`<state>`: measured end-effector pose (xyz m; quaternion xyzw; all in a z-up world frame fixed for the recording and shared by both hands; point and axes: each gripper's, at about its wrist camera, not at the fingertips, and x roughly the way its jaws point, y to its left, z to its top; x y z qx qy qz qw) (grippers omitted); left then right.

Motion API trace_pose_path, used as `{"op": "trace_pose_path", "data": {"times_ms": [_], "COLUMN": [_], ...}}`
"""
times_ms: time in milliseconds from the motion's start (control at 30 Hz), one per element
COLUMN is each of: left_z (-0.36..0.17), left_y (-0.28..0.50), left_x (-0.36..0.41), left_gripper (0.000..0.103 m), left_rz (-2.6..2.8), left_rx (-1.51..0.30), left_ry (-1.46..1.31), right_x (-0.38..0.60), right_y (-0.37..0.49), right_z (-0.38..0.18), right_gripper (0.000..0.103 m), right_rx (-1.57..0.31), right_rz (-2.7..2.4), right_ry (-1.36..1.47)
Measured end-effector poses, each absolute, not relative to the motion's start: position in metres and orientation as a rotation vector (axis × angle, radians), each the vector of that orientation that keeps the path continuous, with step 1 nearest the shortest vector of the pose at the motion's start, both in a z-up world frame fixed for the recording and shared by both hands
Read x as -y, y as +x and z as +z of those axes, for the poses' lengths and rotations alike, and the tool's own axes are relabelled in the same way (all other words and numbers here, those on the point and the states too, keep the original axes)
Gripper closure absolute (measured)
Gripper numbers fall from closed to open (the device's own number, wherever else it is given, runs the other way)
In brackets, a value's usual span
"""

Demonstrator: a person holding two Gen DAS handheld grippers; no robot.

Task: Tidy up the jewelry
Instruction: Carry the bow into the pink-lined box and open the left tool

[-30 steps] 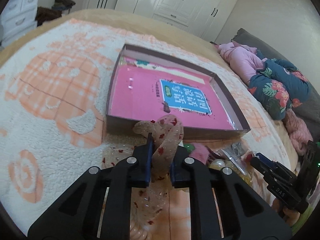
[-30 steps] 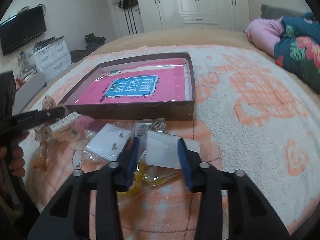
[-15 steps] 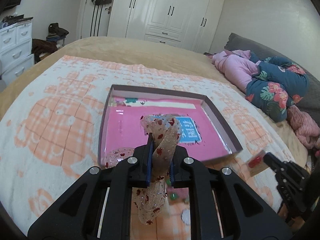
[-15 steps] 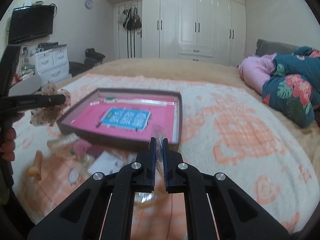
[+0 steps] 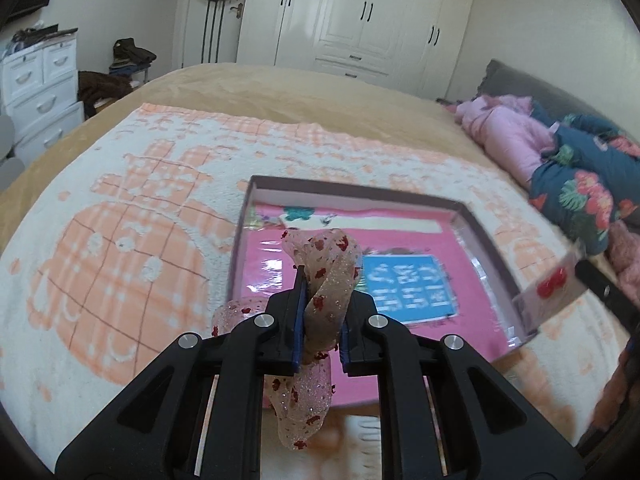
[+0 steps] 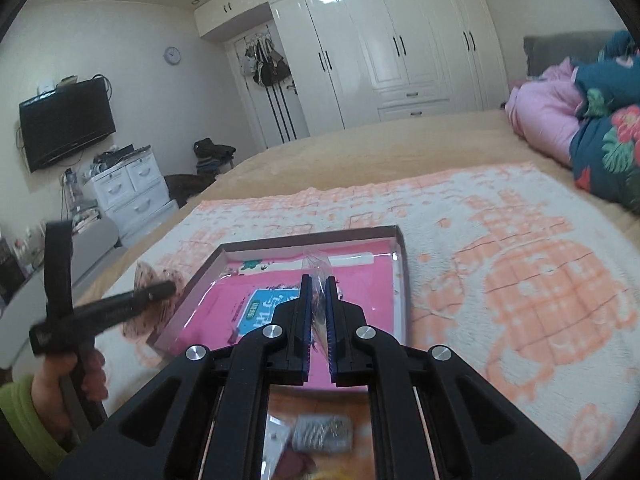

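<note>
We worked in a bedroom, over a bed spread with a fleecy white and orange blanket [image 5: 120,248], white wardrobes behind. Just ahead of both claws lay a shallow box [image 5: 360,194] with a pink lining.

The left claw [image 5: 322,320] was clenched on a scrunchie [image 5: 326,280], a loop of sheer glittery mesh with red specks; one fold stood above the fingertips and the rest hung slack below them, in front of the near part of the box. We judged it very light, soft and springy, unlikely to break, so pinching a bunched fold as here should do, though loose mesh could snag on a finger at release.

The right claw [image 6: 319,320] was closed on a small clear bag [image 6: 318,272] held edge-on above the box's near side. In the left view it showed something red inside [image 5: 552,284]. We judged the film slippery and thin, the contents small and possibly delicate; the bare edge of the bag was the safer hold. More packets [image 6: 320,434] lay blurred on the blanket under that claw.
</note>
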<state>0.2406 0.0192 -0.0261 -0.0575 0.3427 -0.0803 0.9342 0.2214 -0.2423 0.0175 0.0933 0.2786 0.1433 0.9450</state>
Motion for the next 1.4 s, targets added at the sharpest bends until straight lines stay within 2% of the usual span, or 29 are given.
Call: {"op": "trace_pose_path", "data": {"times_ms": [267,533,700,767,800,867,1000,1100,1167,1400], "left_z": [-0.04,-0.046,-0.046,-0.046,-0.046,-0.046,-0.043,-0.038,-0.033,-0.018], "left_y": [0.25,0.252,0.25,0.249,0.248,0.246,0.24,0.234,0.229,0.21], "left_x": [-0.018,-0.017,-0.016,-0.016,-0.016,-0.016,-0.016,-0.016,-0.016,-0.019], "left_gripper": [0.094,0.091,0.083,0.08,0.073,0.069,0.062,0.051,0.05,0.03], "left_rz": [-0.138,-0.14,-0.135,-0.132,-0.132,-0.131,-0.129,-0.129,-0.129,-0.13], "left_rx": [-0.722,-0.742,-0.741,-0.74,-0.74,-0.74,-0.734,-0.723,-0.712,-0.678], "left_ry": [-0.058,-0.056,-0.058,-0.058,-0.059,-0.059,-0.064,-0.068,-0.071,-0.092], "right_x": [0.24,0.252,0.266,0.271,0.272,0.274,0.272,0.269,0.267,0.265], "right_y": [0.261,0.26,0.253,0.251,0.251,0.249,0.244,0.238,0.232,0.211], "right_z": [-0.008,-0.025,-0.028,-0.03,-0.031,-0.031,-0.03,-0.026,-0.023,-0.011], "right_gripper": [0.097,0.093,0.09,0.087,0.085,0.076,0.071,0.062,0.056,0.041], "right_rx": [-0.676,-0.717,-0.723,-0.729,-0.728,-0.727,-0.724,-0.713,-0.701,-0.663], "right_rz": [0.375,0.276,0.209,0.188,0.179,0.163,0.157,0.154,0.156,0.157], "right_ry": [0.37,0.353,0.315,0.303,0.292,0.269,0.227,0.2,0.179,0.136]}}
